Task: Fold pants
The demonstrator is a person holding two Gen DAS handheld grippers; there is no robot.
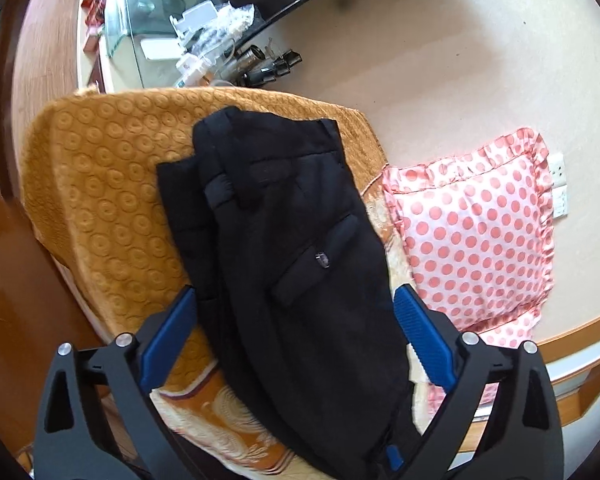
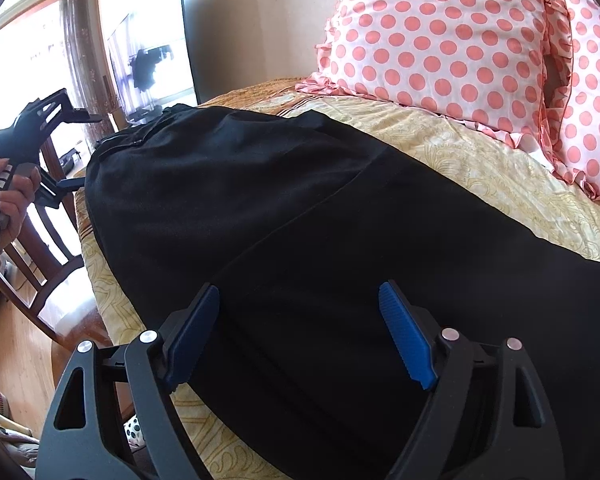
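Note:
Black pants [image 1: 284,248] lie lengthwise on the bed, waistband at the far end and a back pocket with a button facing up. My left gripper [image 1: 296,300] is open, its blue pads [image 1: 172,336] straddling the pants from above. In the right wrist view the pants [image 2: 284,216] fill the middle of the bed. My right gripper [image 2: 300,296] is open just over the leg part, holding nothing. The left gripper [image 2: 52,128] also shows there, held in a hand off the bed's far left side.
An orange patterned bedspread [image 1: 100,184] covers the bed. A pink polka-dot pillow [image 1: 472,236] leans beside the pants, and shows in the right wrist view [image 2: 452,28]. A cluttered desk [image 1: 204,40] stands past the bed. A wooden chair [image 2: 40,264] stands at the bedside.

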